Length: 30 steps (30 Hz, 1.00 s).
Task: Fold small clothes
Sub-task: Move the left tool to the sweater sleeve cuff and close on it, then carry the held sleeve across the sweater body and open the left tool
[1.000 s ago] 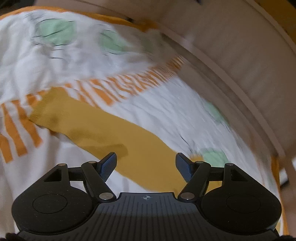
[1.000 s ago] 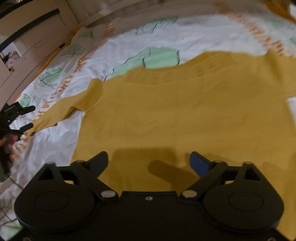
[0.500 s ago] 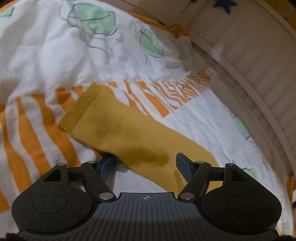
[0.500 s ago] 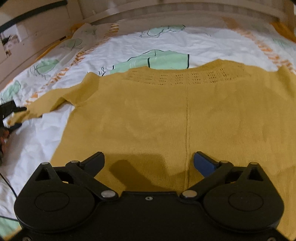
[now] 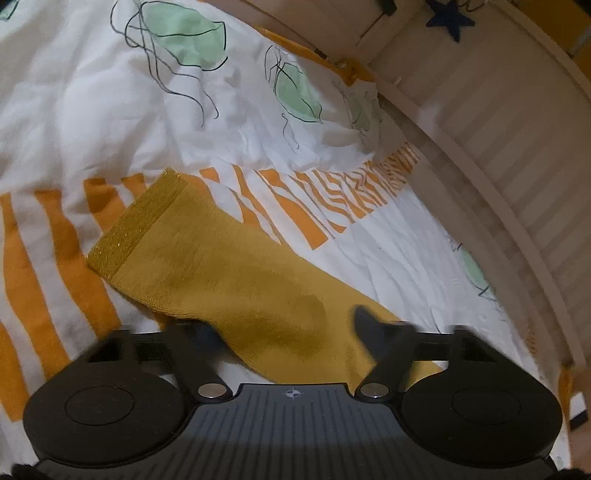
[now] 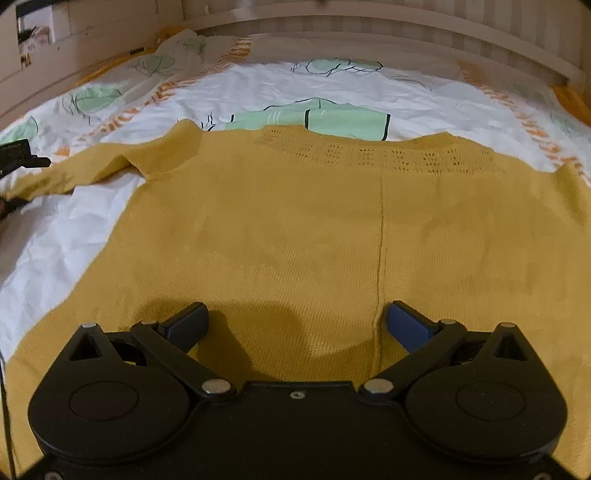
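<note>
A mustard-yellow knit sweater (image 6: 314,236) lies spread flat on the bed. Its left sleeve (image 5: 221,273) stretches out, ending in a glittery ribbed cuff (image 5: 136,221). My left gripper (image 5: 284,325) is open and straddles the sleeve, the left finger partly under the fabric's edge, the right finger (image 5: 369,325) on top of it. My right gripper (image 6: 295,325) is open, low over the sweater's hem near the centre seam. The left gripper (image 6: 18,162) shows in the right wrist view at the sleeve's end.
The bedsheet (image 5: 92,110) is white with green jellyfish prints and orange stripes. A pale slatted bed rail (image 5: 517,147) runs along the right of the left wrist view and across the back of the right wrist view (image 6: 369,26).
My left gripper has come down onto the sleeve near its cuff. The right gripper has shifted to face the sweater squarely and sits lower over its hem.
</note>
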{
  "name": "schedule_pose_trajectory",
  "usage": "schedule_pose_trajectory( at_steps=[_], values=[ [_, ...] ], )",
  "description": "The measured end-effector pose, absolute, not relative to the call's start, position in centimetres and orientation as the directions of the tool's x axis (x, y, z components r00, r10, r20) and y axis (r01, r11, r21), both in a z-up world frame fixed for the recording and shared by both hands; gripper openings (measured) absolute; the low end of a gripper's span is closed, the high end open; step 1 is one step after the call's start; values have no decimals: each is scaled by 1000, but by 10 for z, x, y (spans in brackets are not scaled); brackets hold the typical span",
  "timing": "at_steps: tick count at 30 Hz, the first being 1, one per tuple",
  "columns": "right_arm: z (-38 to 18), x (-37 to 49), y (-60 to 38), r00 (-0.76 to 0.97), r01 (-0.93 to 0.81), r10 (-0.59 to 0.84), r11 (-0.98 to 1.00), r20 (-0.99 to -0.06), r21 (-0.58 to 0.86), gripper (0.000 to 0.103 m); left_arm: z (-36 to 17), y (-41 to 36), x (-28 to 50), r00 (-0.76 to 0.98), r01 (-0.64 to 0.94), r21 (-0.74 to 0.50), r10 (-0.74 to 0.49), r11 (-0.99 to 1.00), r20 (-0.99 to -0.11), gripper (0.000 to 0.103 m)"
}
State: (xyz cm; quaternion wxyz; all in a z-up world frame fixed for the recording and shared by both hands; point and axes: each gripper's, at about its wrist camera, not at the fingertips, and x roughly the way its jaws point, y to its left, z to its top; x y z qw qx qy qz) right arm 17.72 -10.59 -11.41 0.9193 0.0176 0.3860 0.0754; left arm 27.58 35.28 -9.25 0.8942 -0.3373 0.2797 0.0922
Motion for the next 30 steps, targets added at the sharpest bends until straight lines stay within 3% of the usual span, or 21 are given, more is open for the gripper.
schedule_pose_trajectory(
  at_steps=[1,2,4,6,9,15,20,30],
  values=[
    [-114,176,-106,693,-125,151,988,-705,88,103,-93,354,278,822,-355,-558,-33,750,-568,24],
    [-114,176,-106,694,-126,154,988,-703,92,103,-93,356,280,819,-359,-569,-42,740,-572,13],
    [-112,177,-110,687,-137,174,985,-706,109,103,-92,358,282,824,-357,-588,-53,726,-565,3],
    [-108,179,-116,670,-155,202,979,-714,132,102,-81,353,282,836,-346,-573,-32,743,-547,3],
    [-98,180,-127,662,-160,230,973,-714,166,91,-55,338,283,860,-296,-538,-24,789,-509,3],
    [-75,175,-167,647,-117,285,954,-708,277,91,6,280,295,886,-165,-501,-96,850,-453,3],
    [-54,163,-201,668,-99,259,960,-697,262,91,43,204,306,883,-21,-478,-209,878,-421,3],
    [-43,149,-255,686,-19,191,969,-702,245,91,46,65,312,820,158,-470,-381,868,-428,3]
  ],
)
